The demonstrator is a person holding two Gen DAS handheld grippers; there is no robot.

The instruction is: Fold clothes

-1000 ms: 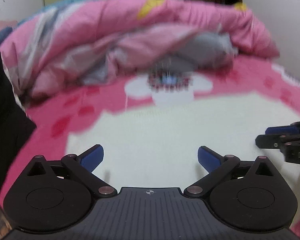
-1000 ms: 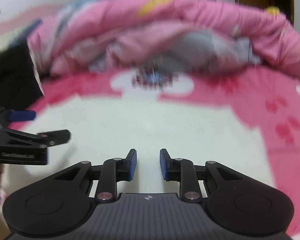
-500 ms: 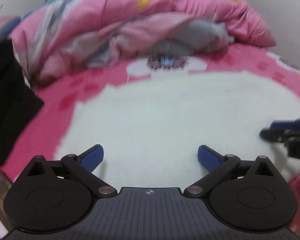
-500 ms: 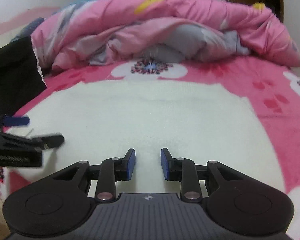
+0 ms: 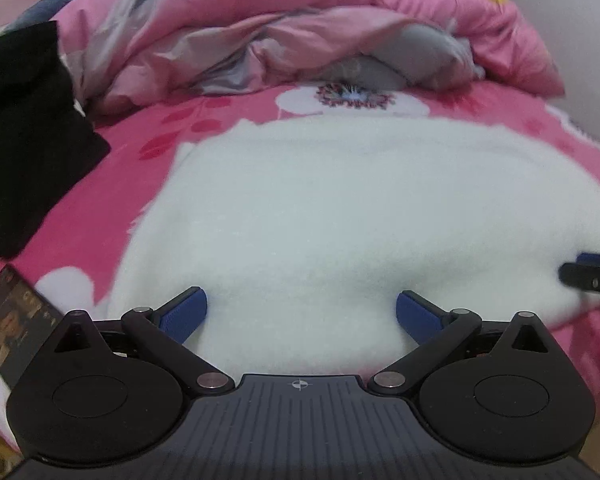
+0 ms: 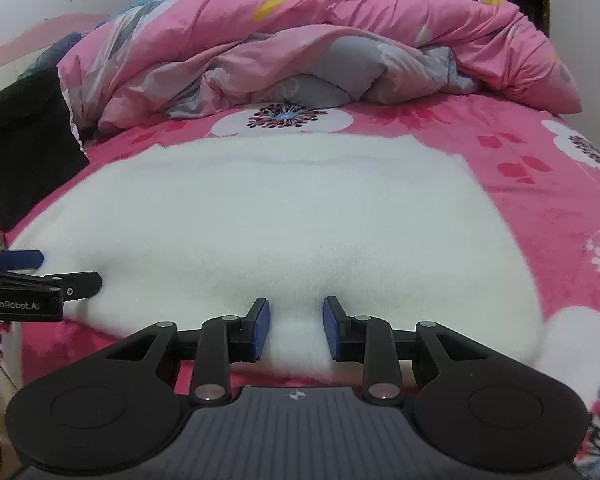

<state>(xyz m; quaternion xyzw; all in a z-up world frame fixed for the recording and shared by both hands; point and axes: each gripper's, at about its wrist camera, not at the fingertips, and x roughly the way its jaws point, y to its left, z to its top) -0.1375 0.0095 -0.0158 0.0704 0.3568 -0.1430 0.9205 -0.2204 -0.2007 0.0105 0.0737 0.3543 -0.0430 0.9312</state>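
Note:
A white fleecy garment (image 5: 340, 208) lies spread flat on the pink flowered bed sheet (image 5: 112, 184). My left gripper (image 5: 302, 314) is wide open at the garment's near edge, with white fabric between its blue fingertips (image 5: 186, 312). My right gripper (image 6: 296, 328) stands open by a narrow gap, and a fold of the white garment (image 6: 280, 220) near edge bulges up between its pads (image 6: 262, 326). Each gripper shows in the other's view: the left gripper (image 6: 40, 276) at the garment's left corner, the right gripper (image 5: 592, 276) at its right side.
A crumpled pink and grey quilt (image 6: 300, 48) is heaped along the far side of the bed. A black garment (image 5: 24, 132) lies at the left. A phone (image 5: 16, 320) with a lit screen rests at the near left edge. A white wall stands behind.
Both grippers have drawn back and down to the white garment's near edge, which now sits between their fingers. The finger gaps look unchanged.

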